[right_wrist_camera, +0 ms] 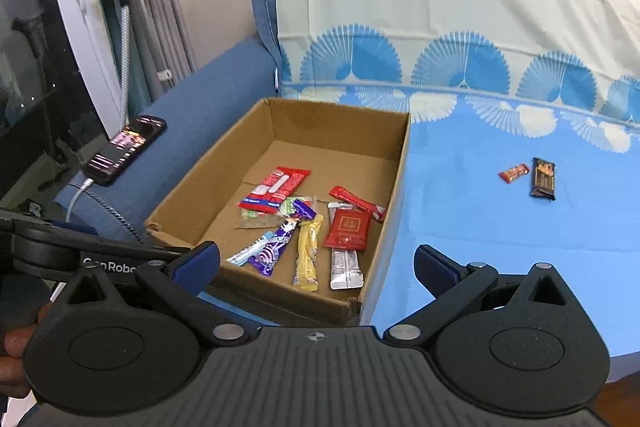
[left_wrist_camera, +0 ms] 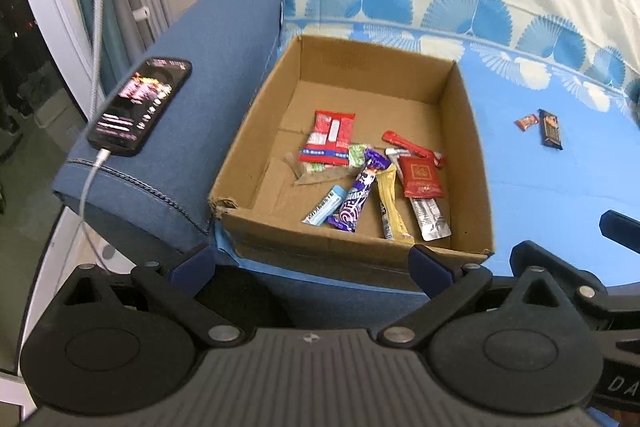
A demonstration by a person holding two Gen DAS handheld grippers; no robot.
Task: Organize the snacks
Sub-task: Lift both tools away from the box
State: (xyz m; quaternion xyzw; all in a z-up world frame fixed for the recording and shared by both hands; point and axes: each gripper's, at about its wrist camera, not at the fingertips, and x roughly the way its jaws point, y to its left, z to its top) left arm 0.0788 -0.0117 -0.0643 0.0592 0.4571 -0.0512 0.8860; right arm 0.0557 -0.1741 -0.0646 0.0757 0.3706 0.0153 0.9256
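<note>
Right wrist view showed both the right gripper (right_wrist_camera: 316,263) and the left gripper (left_wrist_camera: 312,263) spread and empty; best to approach the dark bar (right_wrist_camera: 543,179) at right squarely.

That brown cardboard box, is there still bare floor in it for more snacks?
Yes. The brown cardboard box has bare floor along its far wall and its left side. The snack wrappers crowd the near right corner. Outside, the blue patterned sheet lies bare between the box and two small dark and orange bars.

Snacks (right_wrist_camera: 304,227) in cardboard box (right_wrist_camera: 394,195), right tool (right_wrist_camera: 318,261) wide apart, empty.
</note>
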